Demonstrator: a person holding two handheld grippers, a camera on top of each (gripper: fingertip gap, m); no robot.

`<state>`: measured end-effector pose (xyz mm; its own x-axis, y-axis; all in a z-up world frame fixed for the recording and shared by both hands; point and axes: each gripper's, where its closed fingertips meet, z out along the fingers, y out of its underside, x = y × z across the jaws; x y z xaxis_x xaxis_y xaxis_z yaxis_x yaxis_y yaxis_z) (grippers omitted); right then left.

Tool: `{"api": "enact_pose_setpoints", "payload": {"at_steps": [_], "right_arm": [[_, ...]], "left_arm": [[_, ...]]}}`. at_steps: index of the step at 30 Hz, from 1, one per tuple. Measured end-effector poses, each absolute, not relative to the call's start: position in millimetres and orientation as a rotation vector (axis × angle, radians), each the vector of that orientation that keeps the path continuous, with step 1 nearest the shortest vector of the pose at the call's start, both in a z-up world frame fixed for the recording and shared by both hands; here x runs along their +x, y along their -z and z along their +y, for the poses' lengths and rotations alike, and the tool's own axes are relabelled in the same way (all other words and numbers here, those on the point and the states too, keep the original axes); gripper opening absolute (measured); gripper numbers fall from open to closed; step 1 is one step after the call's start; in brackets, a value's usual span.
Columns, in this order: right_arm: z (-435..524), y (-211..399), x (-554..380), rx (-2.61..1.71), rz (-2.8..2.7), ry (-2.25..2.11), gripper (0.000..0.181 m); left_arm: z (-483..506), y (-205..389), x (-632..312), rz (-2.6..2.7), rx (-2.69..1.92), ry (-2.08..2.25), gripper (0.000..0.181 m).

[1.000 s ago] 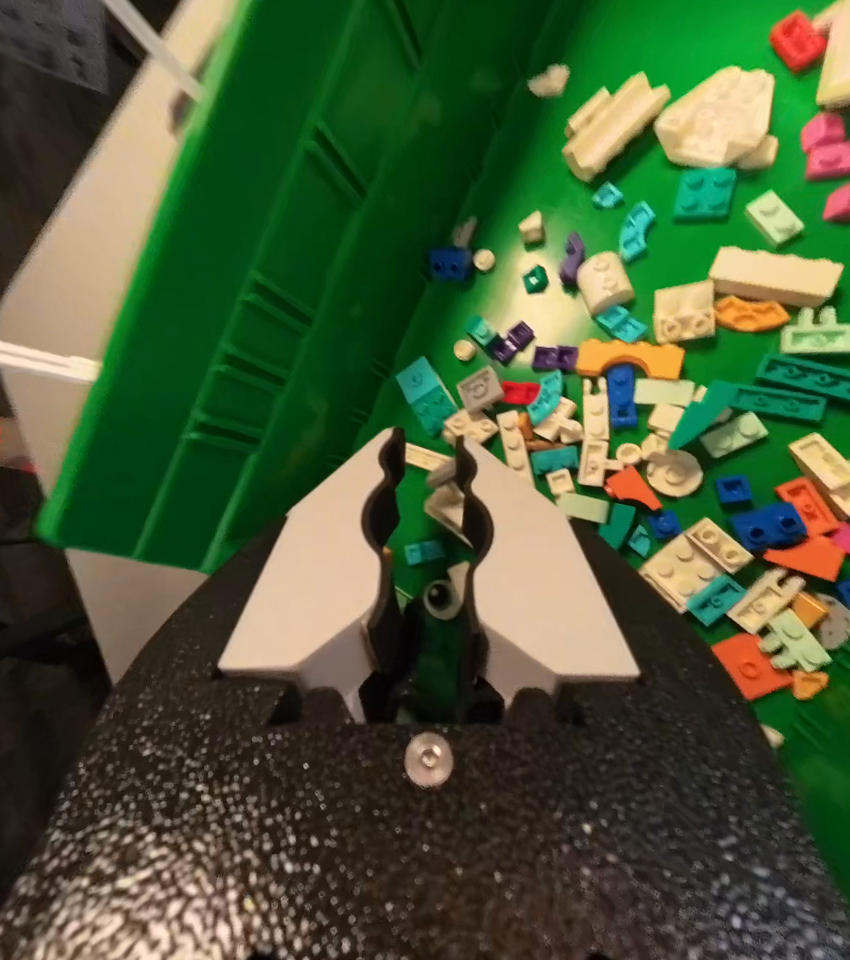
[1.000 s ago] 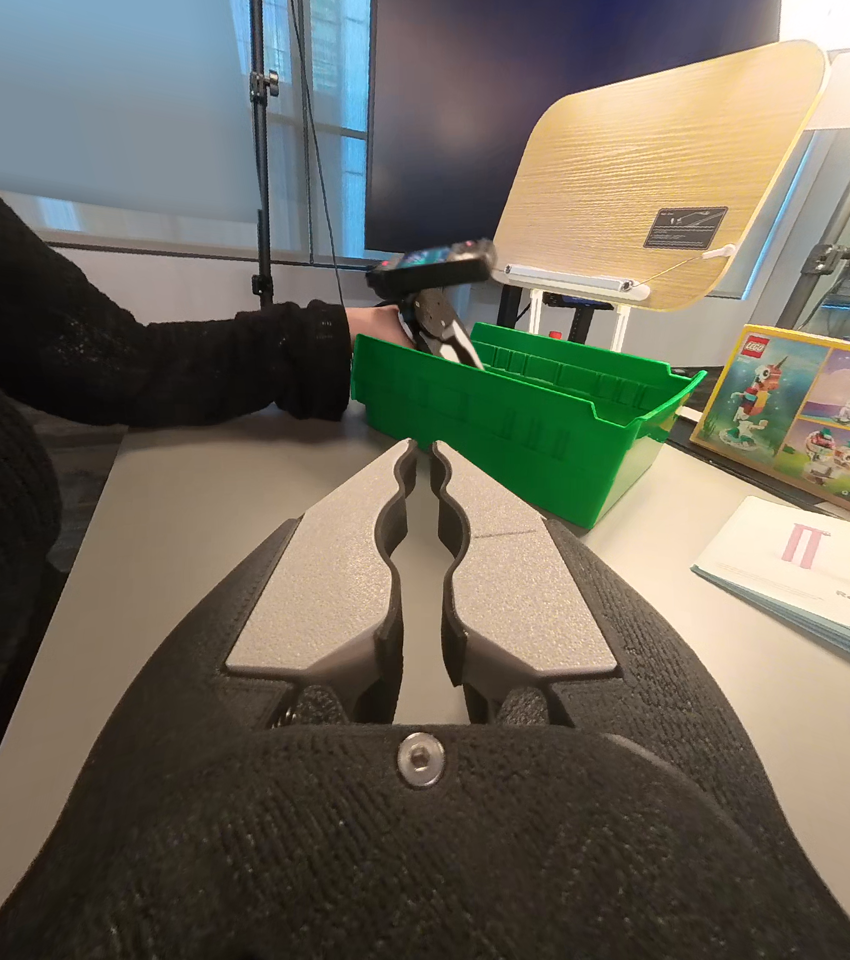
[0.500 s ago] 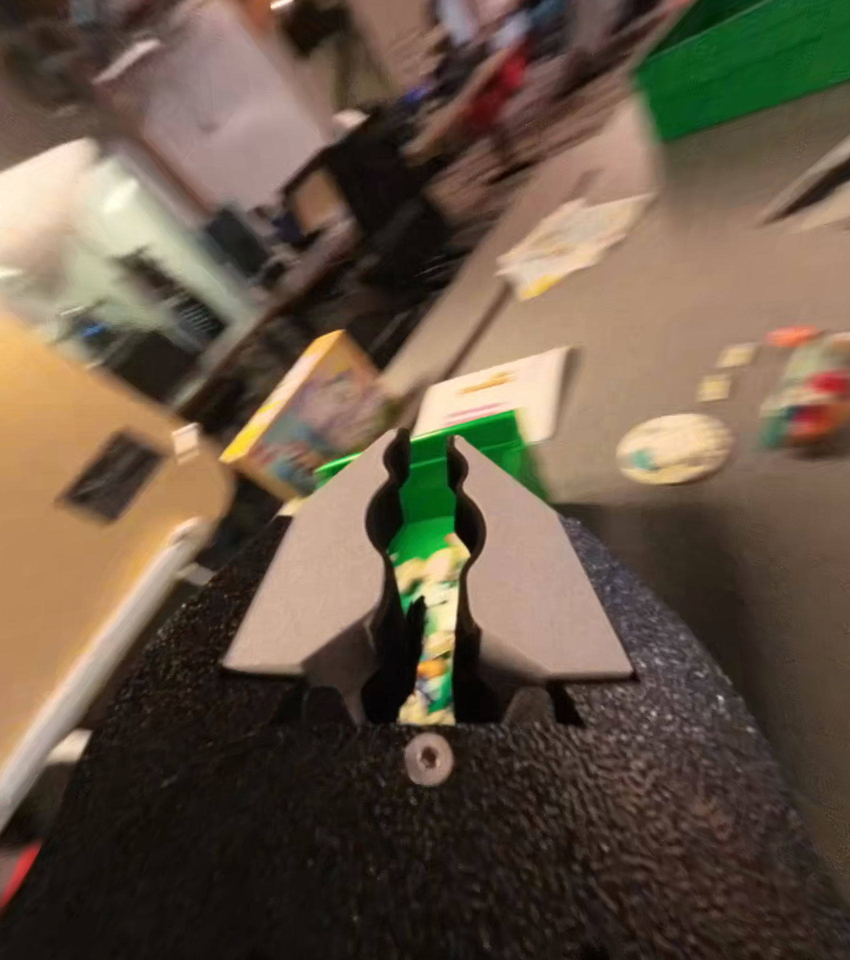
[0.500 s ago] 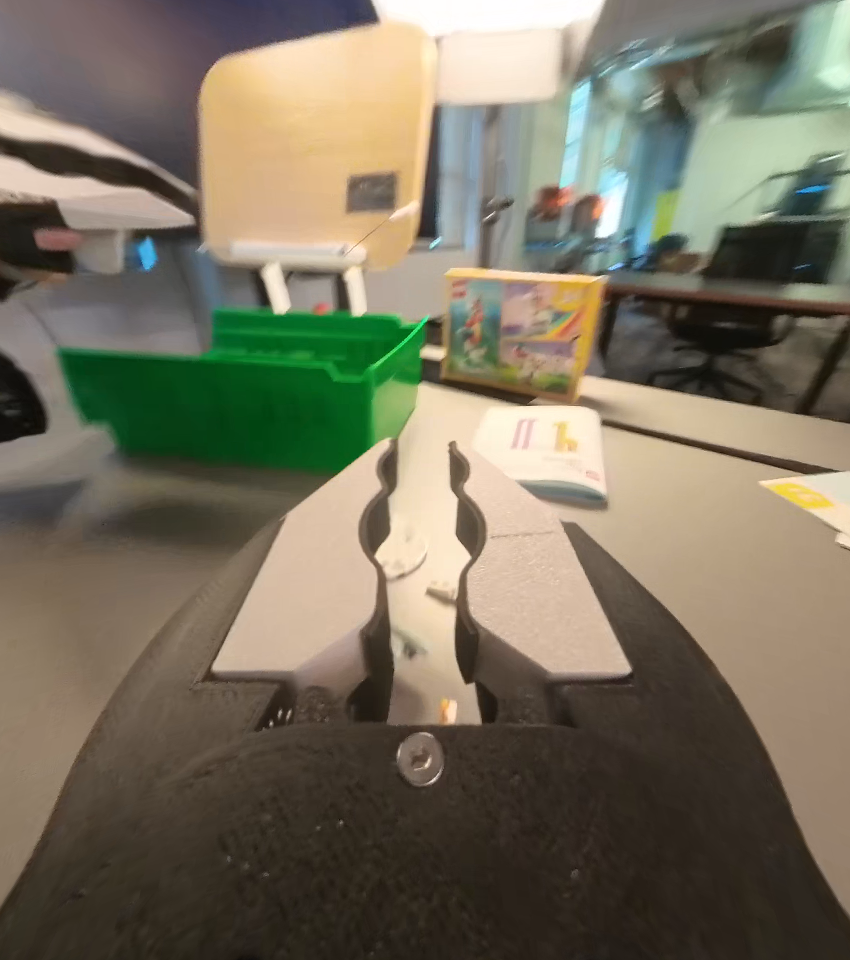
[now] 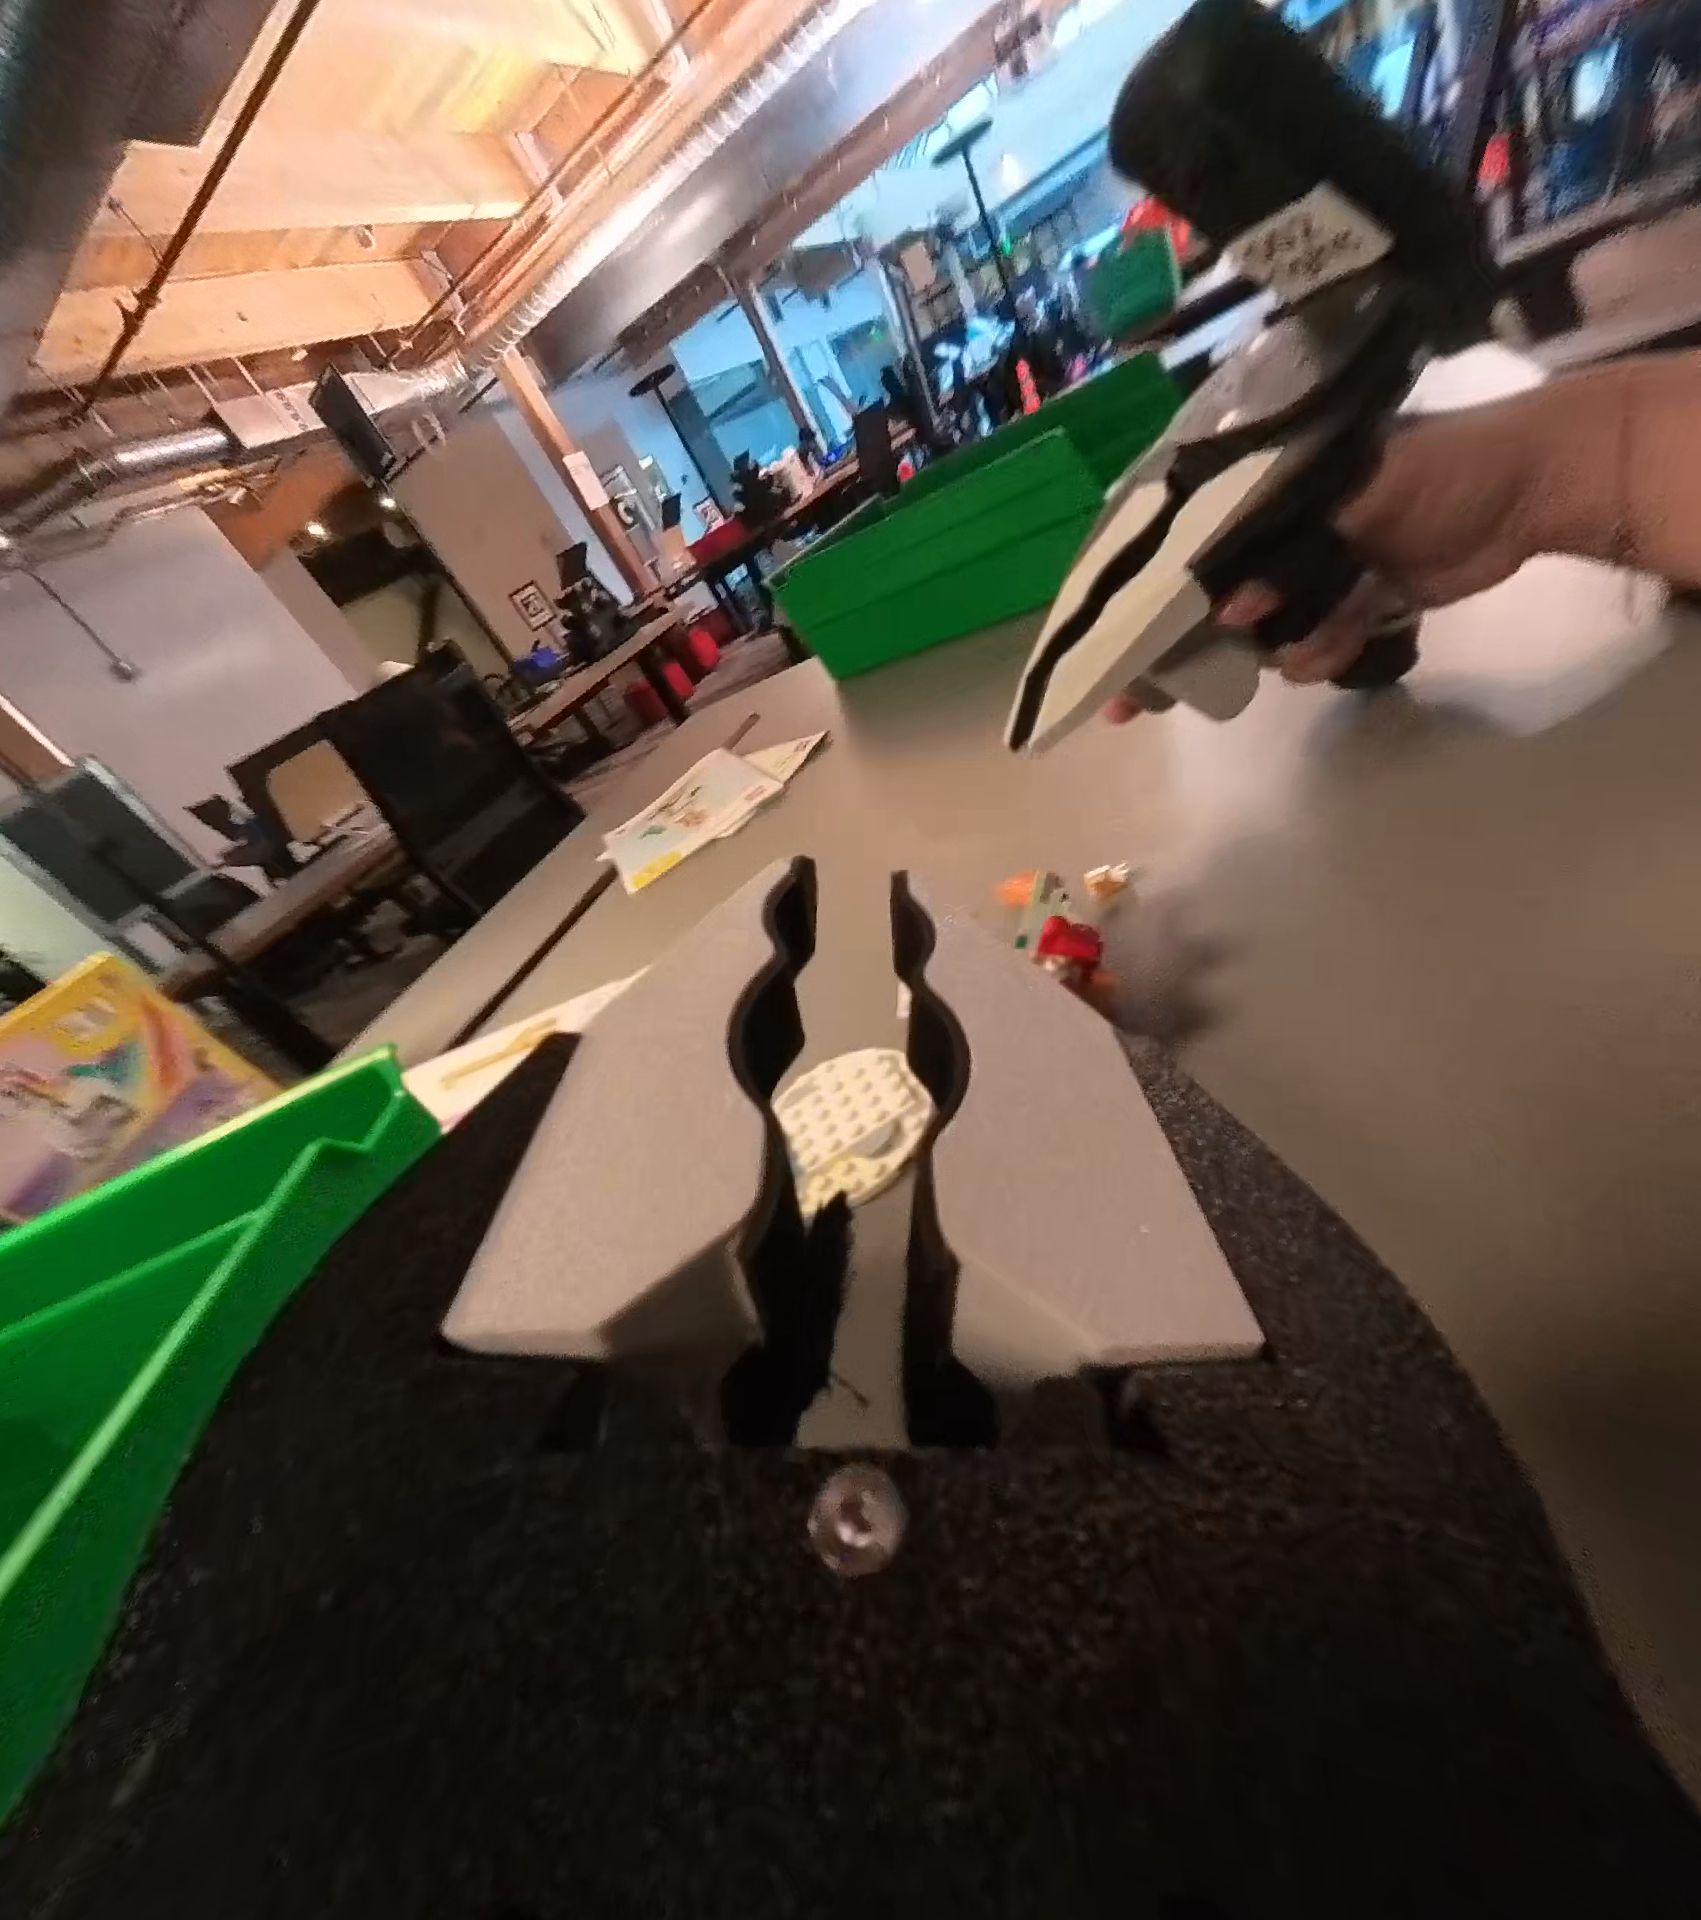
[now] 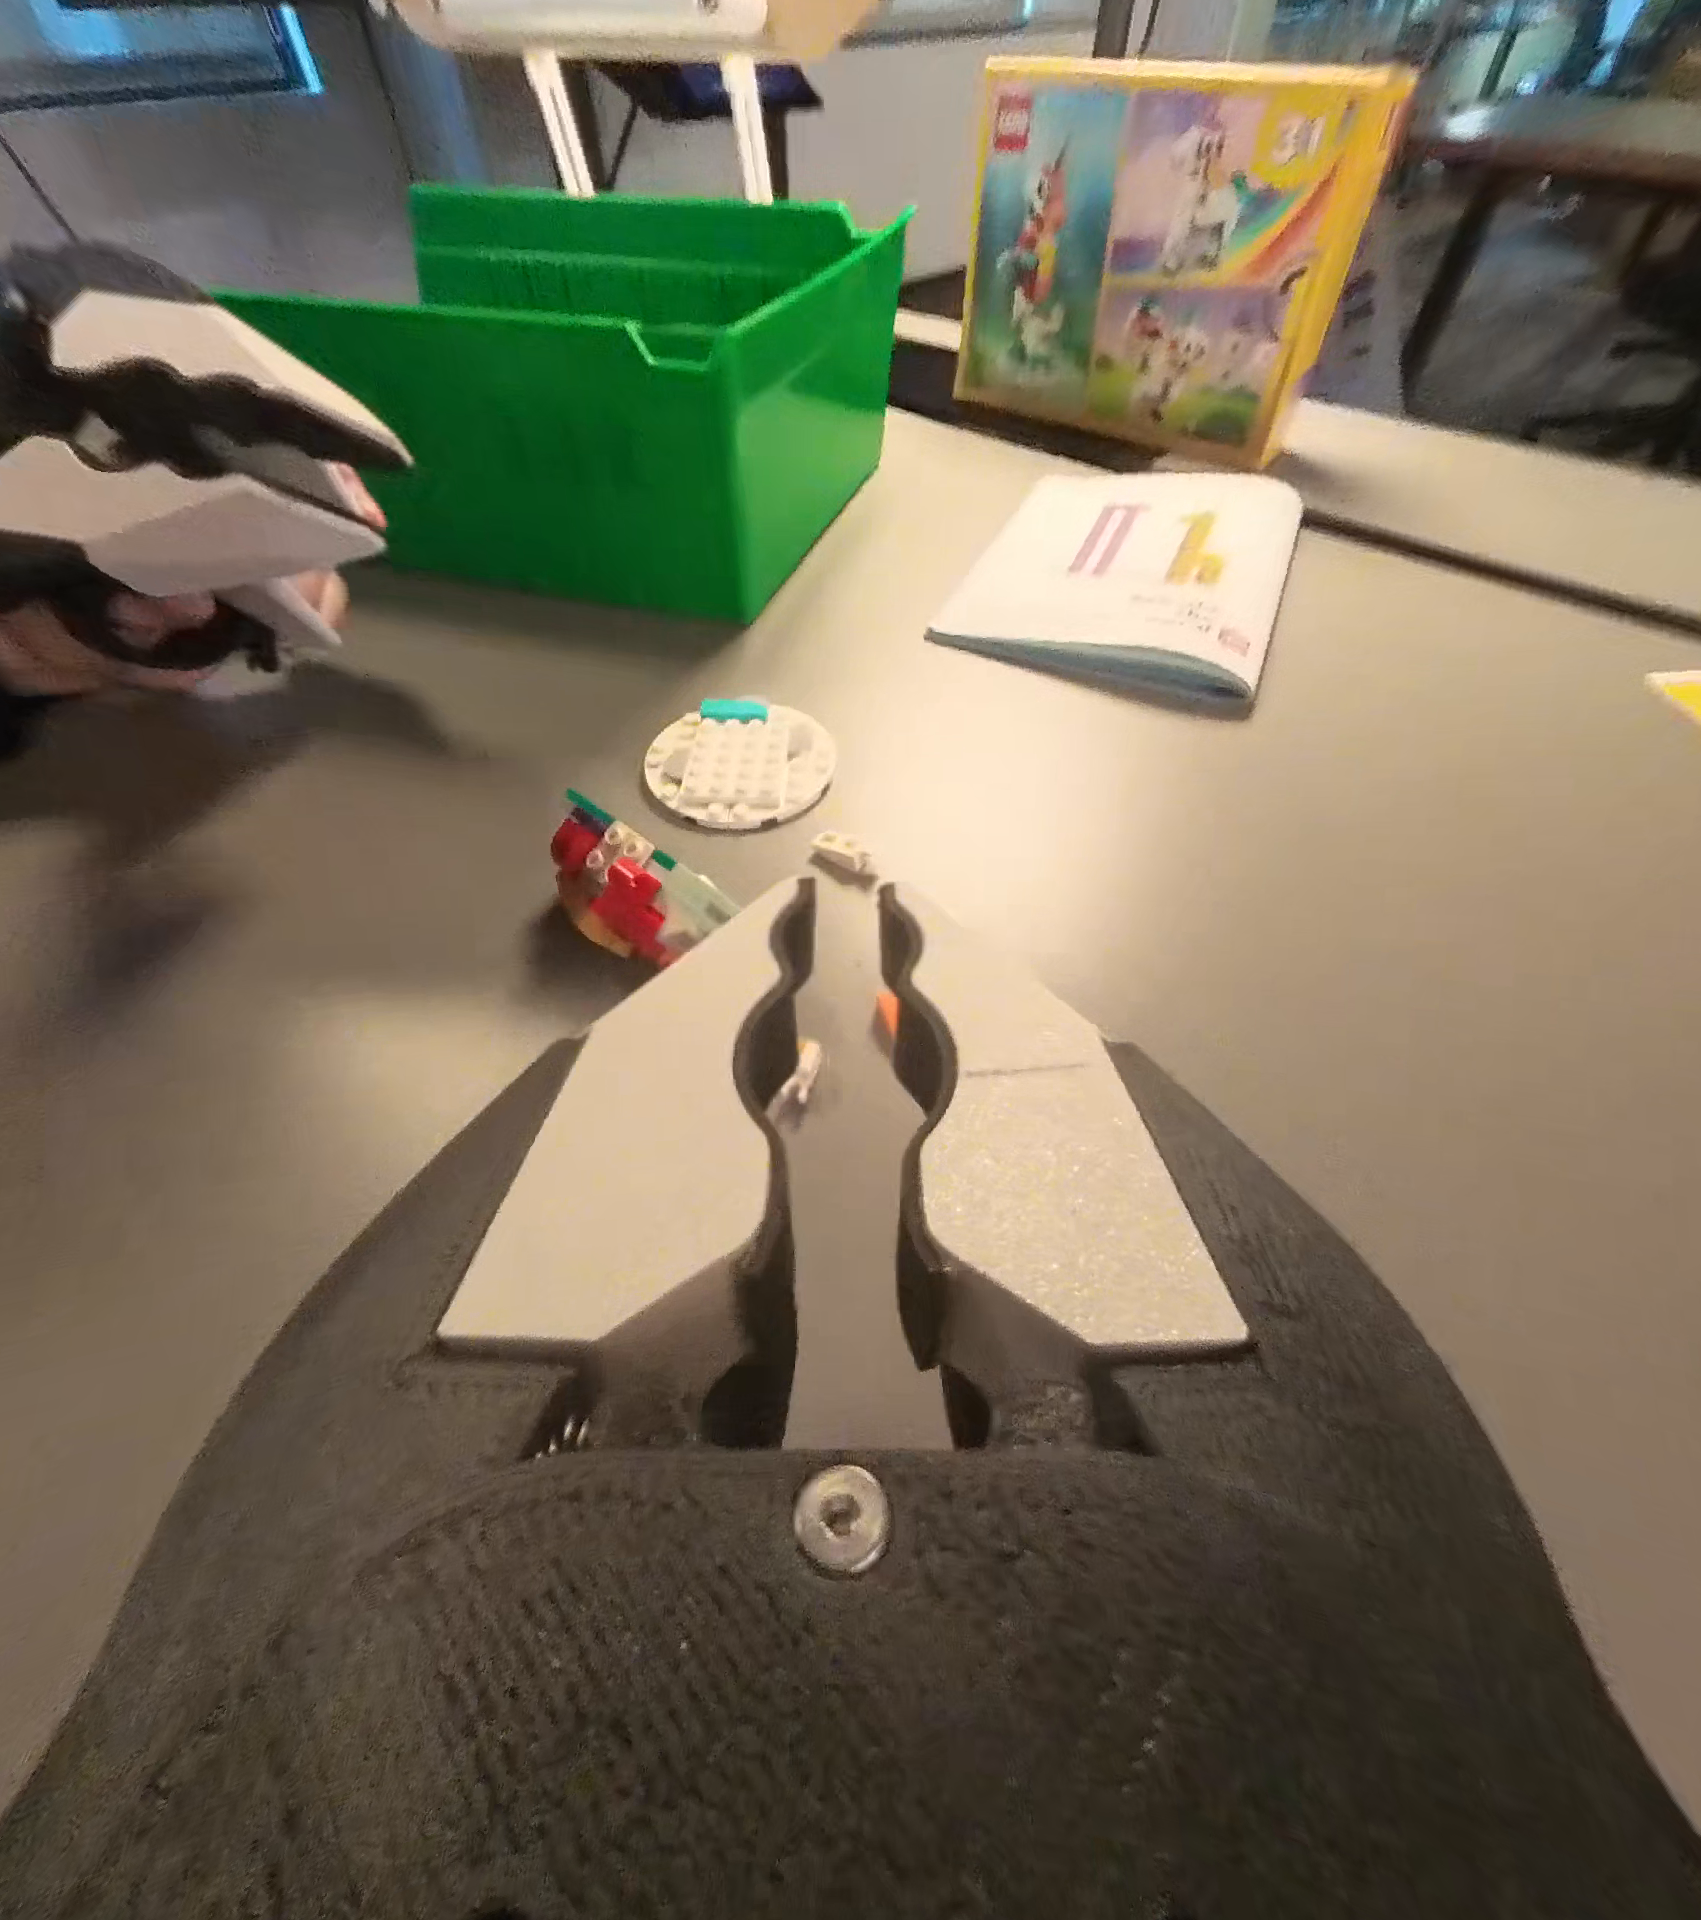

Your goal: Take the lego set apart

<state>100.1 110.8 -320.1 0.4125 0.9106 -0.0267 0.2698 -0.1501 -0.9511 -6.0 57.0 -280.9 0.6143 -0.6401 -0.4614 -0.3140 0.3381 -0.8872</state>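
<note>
Now both claws are empty, approaching the leftover build on the worktop (image 6: 1345,935). Right claw (image 6: 844,894) is slightly spread, nothing between the jaws; small loose bits lie under it. Just beyond, at 11 o'clock, sits the red lego chunk (image 6: 617,894), with the round white plate (image 6: 740,767) past it at 12. Left claw (image 5: 851,883), narrowly parted, aims over that plate (image 5: 851,1127). Farther off at 11 stands the green bin (image 6: 617,416).

Next, probably: one claw pins the chunk, the other pulls a brick.

A second ago the left claw was over the bin's loose pieces; it has swung to the worktop.
</note>
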Motion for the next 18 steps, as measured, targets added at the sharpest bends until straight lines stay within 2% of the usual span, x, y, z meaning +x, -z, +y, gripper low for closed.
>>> {"api": "enact_pose_setpoints", "payload": {"at_steps": [4, 9, 18], "right_arm": [[107, 345, 104, -1.865, -1.086, -0.863, 0.013], [103, 369, 104, -1.964, -1.198, -0.697, 0.014], [101, 377, 104, -1.946, -1.268, -0.555, 0.010]], "left_arm": [[66, 298, -11, 0.961, -1.302, 0.230, 0.011], [61, 297, -11, 0.993, -1.259, 0.200, 0.007], [56, 302, -8, 1.043, -1.248, 0.185, 0.006]]}}
